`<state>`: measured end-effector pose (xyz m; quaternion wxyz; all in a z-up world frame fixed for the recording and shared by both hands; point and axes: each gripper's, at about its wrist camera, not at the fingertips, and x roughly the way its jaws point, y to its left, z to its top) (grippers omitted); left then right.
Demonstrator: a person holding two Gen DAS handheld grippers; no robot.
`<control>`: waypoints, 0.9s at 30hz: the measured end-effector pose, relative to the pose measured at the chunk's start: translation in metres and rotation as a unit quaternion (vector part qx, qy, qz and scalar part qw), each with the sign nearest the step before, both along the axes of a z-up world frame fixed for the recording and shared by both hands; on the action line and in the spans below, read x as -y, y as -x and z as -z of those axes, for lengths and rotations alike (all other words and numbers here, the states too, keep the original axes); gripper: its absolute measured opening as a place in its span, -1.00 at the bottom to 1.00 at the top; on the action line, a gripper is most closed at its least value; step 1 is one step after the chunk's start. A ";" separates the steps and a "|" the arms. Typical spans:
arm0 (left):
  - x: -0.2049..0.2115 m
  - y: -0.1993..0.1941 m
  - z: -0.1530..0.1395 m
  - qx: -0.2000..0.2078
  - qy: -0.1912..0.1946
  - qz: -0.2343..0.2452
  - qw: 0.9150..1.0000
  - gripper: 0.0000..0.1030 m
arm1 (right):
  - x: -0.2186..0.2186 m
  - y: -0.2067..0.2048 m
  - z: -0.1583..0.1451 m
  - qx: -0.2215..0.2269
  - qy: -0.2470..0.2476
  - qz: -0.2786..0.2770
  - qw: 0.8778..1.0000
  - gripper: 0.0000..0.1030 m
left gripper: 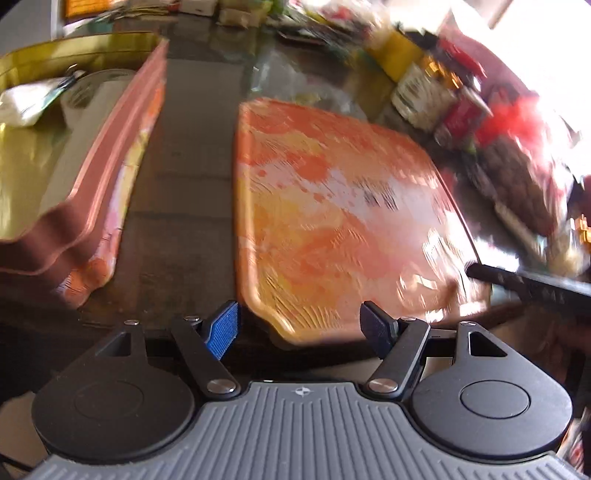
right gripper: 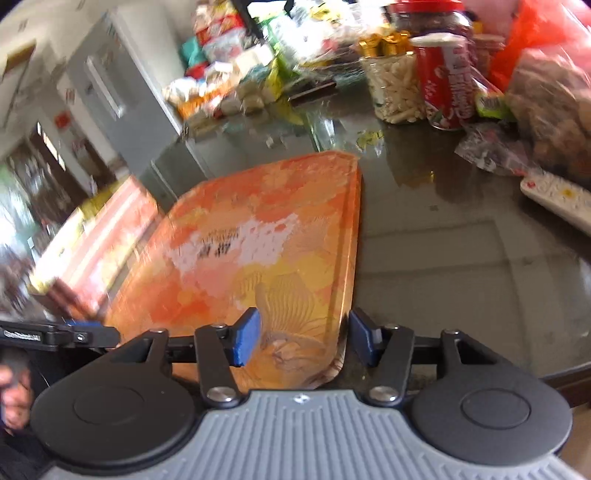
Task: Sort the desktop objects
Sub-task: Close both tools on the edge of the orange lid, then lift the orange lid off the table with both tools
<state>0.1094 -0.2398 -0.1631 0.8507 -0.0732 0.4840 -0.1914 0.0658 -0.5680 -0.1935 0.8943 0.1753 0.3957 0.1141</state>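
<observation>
Dark, glossy surface underneath everything, reflecting the clutter along its far side. Lying flat on it, the orange flower-printed tin lid, seen also in the right wrist view, with a pale patch and dark lettering near its middle. To the lid's left, well apart across a strip of bare surface, the open tin box with a gold inside and pink rim, holding a white packet and a round pale object too blurred to name. Same box at the left edge of the right wrist view, smeared by motion.

Left claw spread wide, grasping nothing, blue pads on either side of the lid's near left corner, apparently not touching it. Right claw likewise released, one pad over the lid's near end, the other just outside its right edge; contact not certain. Right claw's dark finger reaching in over the lid's right edge in the left wrist view; left claw's tip at the lid's left side in the right wrist view.

Farther back and to the right: red-lidded jar, red can, clear jar of pale sticks, white remote control, a heap of snack packets. Part of a hand at the lower left.
</observation>
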 end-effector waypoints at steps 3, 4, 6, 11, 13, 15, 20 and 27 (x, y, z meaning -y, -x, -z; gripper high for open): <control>0.004 -0.009 0.001 0.011 -0.007 0.006 1.000 0.70 | 0.000 -0.004 0.002 0.007 -0.007 -0.002 1.000 0.37; 0.009 -0.010 0.002 0.010 -0.011 0.018 1.000 0.86 | -0.001 -0.005 0.001 0.008 -0.004 -0.009 1.000 0.52; 0.015 -0.011 0.003 0.010 -0.018 0.029 0.999 0.91 | -0.005 -0.006 -0.002 0.005 0.005 -0.026 1.000 0.77; 0.012 -0.004 0.004 0.029 -0.006 0.033 0.999 0.81 | -0.009 -0.003 0.000 0.011 0.013 -0.035 0.999 0.63; 0.014 0.001 0.000 0.041 -0.045 0.018 0.998 0.28 | -0.008 0.000 -0.003 0.008 0.025 -0.024 0.999 0.28; 0.005 0.003 -0.002 0.035 -0.035 0.016 0.999 0.18 | -0.006 0.006 -0.006 -0.001 0.035 -0.016 0.999 0.26; -0.009 0.017 -0.003 0.012 -0.007 0.027 1.000 0.13 | 0.001 0.029 -0.009 -0.009 0.031 -0.007 0.999 0.25; -0.024 0.020 0.002 -0.018 0.035 0.013 0.999 0.13 | 0.015 0.046 -0.012 -0.012 0.028 0.002 1.000 0.18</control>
